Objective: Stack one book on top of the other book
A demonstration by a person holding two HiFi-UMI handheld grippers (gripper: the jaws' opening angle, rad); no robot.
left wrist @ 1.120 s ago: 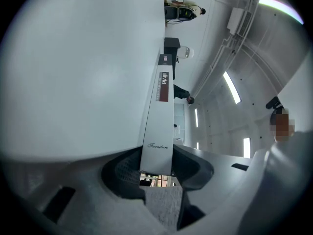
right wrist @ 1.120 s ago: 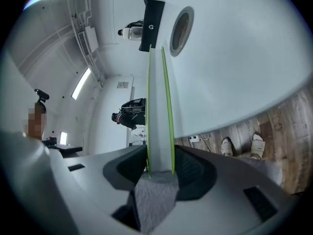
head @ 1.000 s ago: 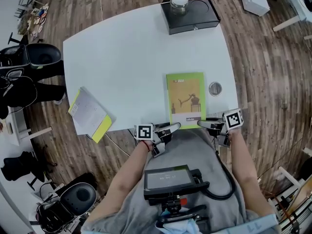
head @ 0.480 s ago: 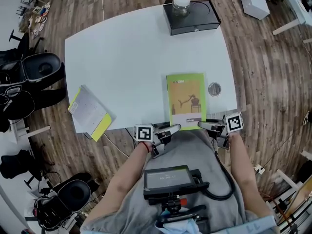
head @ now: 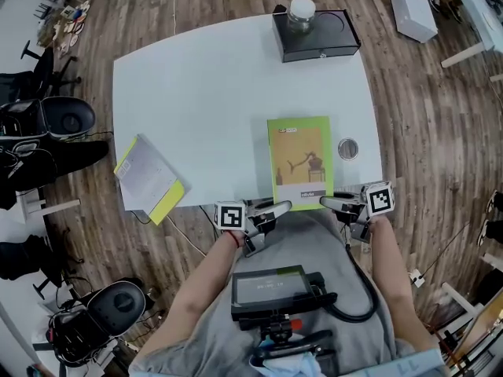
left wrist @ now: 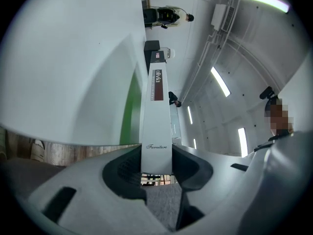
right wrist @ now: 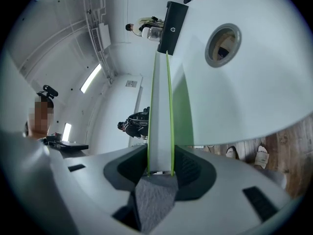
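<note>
- Left gripper (head: pixel 277 208) clenched on near-left corner of green book (head: pixel 299 161), spine pinched between the pads.
- Right gripper (head: pixel 330 203) clenched on near-right corner of same book, page edge and both green covers seated between the jaws.
- Green book lying lengthwise at near-right part of white table (head: pixel 204 93), near end at the table edge; contact between that end and the top not confirmable.
- Second book, yellow-edged book (head: pixel 148 179), lying at near-left corner of table, overhanging the edge, well apart from green book and untouched.
- Progress judged early: grasp made, stack not yet made. Remaining: carry green book left across the table, square it over yellow-edged book, set down, let go.
- Round metal insert (head: pixel 347 148) set in the tabletop just right of green book; flush, no obstruction expected.
- Black box (head: pixel 317 34) with jar (head: pixel 301 10) on it at far edge, well clear of the route.
- Route between the two books bare.
- Risk noted: overhang of yellow-edged book, tipping possible under an off-centre load.
- Office chairs (head: pixel 47 120) on floor at left, clear of table.
</note>
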